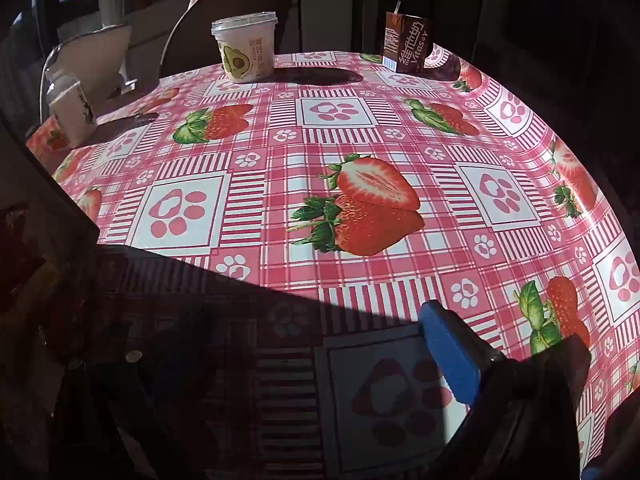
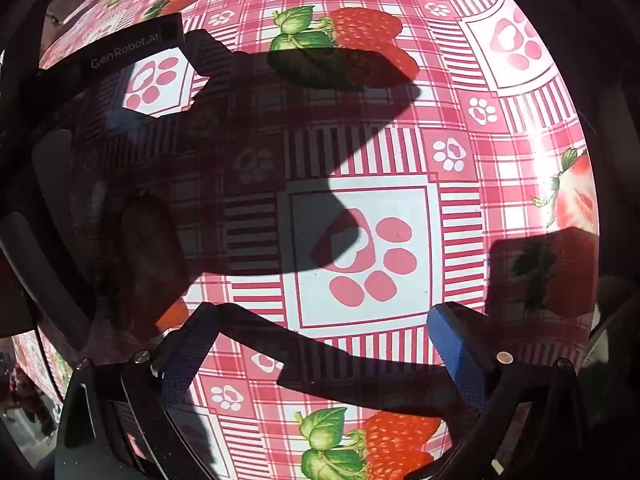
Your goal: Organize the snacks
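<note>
In the left wrist view a white yogurt cup [image 1: 246, 48] with an avocado picture stands at the table's far edge. A brown Vitasoy drink carton [image 1: 406, 42] with a straw stands to its right. A small white carton [image 1: 72, 114] stands at the far left. My left gripper [image 1: 304, 360] is open and empty, low over the near table; its right blue pad [image 1: 450, 354] shows, its left finger lies in shadow. My right gripper [image 2: 320, 354] is open and empty above the cloth, with blue pads [image 2: 460, 350] wide apart.
The table wears a pink strawberry and paw-print cloth [image 1: 340, 152]. A chair back [image 1: 224, 12] stands behind the yogurt cup. The other gripper's black body [image 2: 120, 52] reaches in at the upper left of the right wrist view, casting dark shadows.
</note>
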`<state>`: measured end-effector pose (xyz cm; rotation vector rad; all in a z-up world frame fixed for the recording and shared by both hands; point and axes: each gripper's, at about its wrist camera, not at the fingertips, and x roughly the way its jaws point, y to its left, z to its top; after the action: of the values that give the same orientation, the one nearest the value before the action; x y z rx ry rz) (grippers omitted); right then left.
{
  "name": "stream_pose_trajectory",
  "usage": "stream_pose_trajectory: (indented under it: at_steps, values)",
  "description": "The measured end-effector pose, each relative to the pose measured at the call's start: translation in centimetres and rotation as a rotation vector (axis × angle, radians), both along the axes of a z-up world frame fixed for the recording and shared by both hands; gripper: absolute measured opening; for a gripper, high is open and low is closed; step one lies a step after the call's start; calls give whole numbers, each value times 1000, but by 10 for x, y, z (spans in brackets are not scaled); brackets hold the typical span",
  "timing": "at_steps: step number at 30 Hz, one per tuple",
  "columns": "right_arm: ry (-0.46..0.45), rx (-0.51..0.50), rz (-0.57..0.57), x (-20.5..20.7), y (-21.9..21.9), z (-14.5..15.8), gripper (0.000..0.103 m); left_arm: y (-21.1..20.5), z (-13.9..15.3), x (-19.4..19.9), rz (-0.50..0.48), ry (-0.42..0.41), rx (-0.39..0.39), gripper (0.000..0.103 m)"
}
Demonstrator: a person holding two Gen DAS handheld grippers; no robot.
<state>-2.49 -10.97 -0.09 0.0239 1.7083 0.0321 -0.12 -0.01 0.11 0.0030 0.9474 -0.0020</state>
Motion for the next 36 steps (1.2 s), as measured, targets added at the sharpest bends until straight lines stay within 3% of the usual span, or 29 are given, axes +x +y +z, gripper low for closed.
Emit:
stream_pose_trajectory:
  at_steps: [36]
  values:
    - [2,4,0,3,0,-1,103,0,-1,0,0,-1,0,103]
